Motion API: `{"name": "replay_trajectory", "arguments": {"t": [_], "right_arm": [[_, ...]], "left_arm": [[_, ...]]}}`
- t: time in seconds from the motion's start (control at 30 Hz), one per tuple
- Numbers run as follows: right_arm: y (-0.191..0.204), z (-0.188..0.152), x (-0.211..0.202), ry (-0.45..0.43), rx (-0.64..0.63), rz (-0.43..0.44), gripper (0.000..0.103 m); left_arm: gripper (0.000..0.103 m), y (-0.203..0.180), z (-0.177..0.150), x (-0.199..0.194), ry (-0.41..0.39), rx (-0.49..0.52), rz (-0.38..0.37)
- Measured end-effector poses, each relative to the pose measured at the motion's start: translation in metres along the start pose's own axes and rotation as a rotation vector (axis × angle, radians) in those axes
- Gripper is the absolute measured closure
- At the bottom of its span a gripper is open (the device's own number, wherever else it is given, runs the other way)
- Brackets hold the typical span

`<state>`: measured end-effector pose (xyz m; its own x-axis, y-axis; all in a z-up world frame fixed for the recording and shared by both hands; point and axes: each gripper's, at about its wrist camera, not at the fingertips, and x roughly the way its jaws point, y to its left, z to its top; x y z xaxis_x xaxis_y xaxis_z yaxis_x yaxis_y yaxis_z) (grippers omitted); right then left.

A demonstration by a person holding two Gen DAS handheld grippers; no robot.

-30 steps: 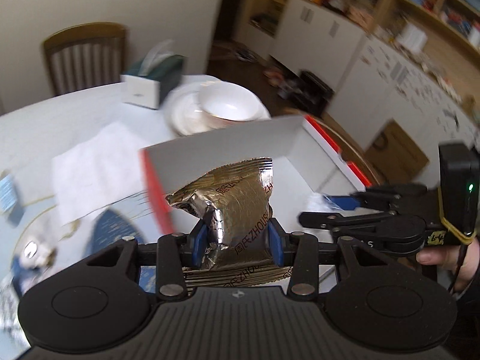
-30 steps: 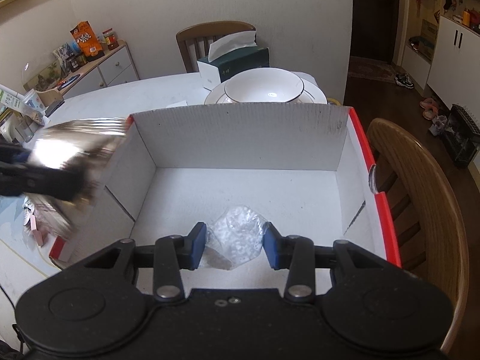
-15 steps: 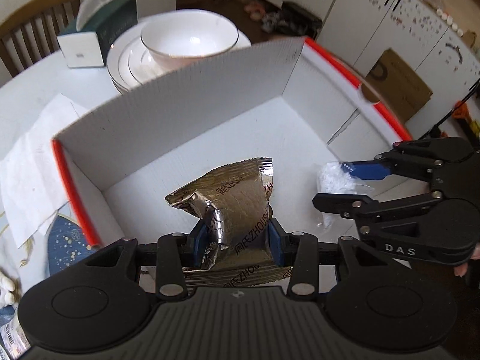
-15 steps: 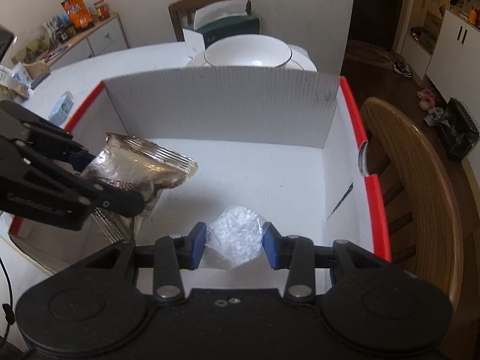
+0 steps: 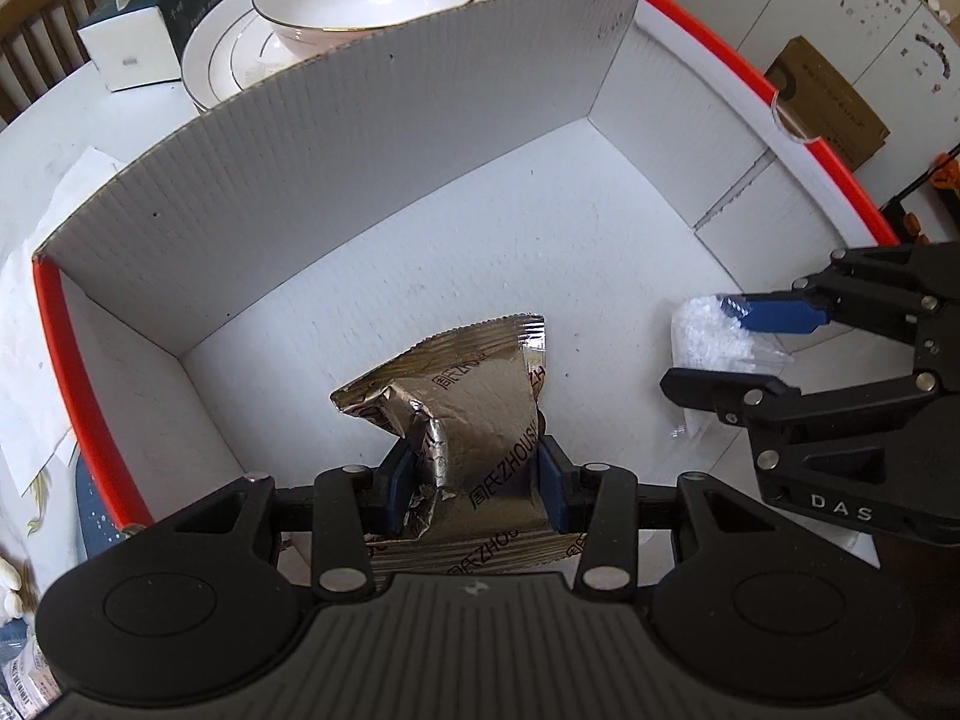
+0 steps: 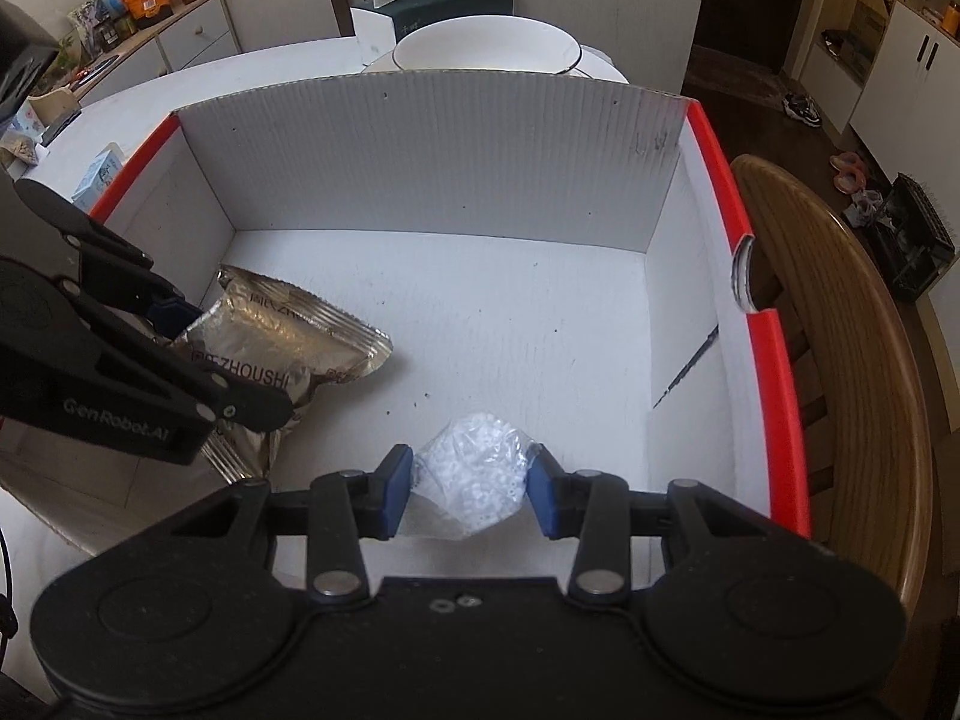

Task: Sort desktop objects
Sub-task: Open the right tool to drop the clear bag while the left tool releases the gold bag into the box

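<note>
Both grippers are reaching down into the box (image 6: 456, 168), each carrying one thing, so two items look close to being sorted but are not yet let go. The left gripper (image 5: 474, 474) is clenching a foil packet (image 5: 468, 408) between its blue pads; the packet is sticking up ahead of the fingers, over the near left part of the box floor. The right gripper (image 6: 471, 489) is holding a clear bag (image 6: 474, 468) of white bits directly between its fingers, low over the near middle of the floor, and its jaws are just starting to open with the bag between them and the pads touching its sides. Apart from these two things, the box floor ahead of both grippers is lying bare. Beyond the box's far wall, a bowl (image 6: 486, 48) and a tissue box (image 6: 432, 6) are sitting on the counter (image 6: 198, 84); a small blue carton (image 6: 99, 174) is lying off to the left of the box. Whether those are also due for sorting cannot be told.
</note>
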<state>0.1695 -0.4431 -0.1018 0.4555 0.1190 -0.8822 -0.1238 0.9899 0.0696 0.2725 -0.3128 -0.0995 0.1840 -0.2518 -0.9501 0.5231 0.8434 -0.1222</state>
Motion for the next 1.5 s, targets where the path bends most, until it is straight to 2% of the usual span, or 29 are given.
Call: {"name": "replay_trajectory", "arguments": {"t": [0.17, 0.43, 0.57, 0.63, 0.9, 0.93, 1.0, 1.17, 1.4, 1.47, 1.5], "right_arm": [[-0.001, 0.002, 0.002, 0.007, -0.001, -0.010, 0.061], [0.001, 0.005, 0.000, 0.000, 0.004, -0.015, 0.047], [0.000, 0.004, -0.009, -0.016, 0.009, -0.004, 0.045], [0.001, 0.004, -0.015, -0.031, 0.010, 0.001, 0.040], [0.001, 0.008, -0.042, -0.092, 0.014, 0.028, 0.039], [0.001, 0.008, -0.045, -0.099, 0.016, 0.032, 0.039], [0.001, 0.008, -0.050, -0.113, 0.020, 0.042, 0.038], [0.003, 0.007, -0.067, -0.150, 0.028, 0.067, 0.038], [0.013, 0.003, -0.086, -0.211, 0.043, 0.105, 0.033], [0.016, 0.002, -0.089, -0.224, 0.049, 0.116, 0.032], [0.018, 0.001, -0.089, -0.230, 0.050, 0.122, 0.032]], "left_arm": [[0.061, -0.001, 0.000, 0.003, 0.006, 0.008, 0.000], [0.060, -0.004, 0.000, 0.000, -0.007, 0.016, -0.004], [0.059, -0.005, -0.002, -0.008, -0.033, 0.016, -0.010], [0.055, -0.004, -0.005, -0.015, -0.052, 0.011, -0.022], [0.053, 0.000, -0.012, -0.040, -0.129, -0.007, -0.027], [0.043, 0.000, -0.014, -0.044, -0.140, -0.011, -0.024], [0.034, 0.001, -0.021, -0.052, -0.170, -0.025, -0.025], [0.034, 0.004, -0.032, -0.070, -0.237, -0.057, -0.032], [0.034, 0.008, -0.054, -0.099, -0.331, -0.086, -0.006], [0.030, 0.008, -0.063, -0.105, -0.359, -0.081, 0.024], [0.025, 0.008, -0.067, -0.108, -0.371, -0.080, 0.047]]}}
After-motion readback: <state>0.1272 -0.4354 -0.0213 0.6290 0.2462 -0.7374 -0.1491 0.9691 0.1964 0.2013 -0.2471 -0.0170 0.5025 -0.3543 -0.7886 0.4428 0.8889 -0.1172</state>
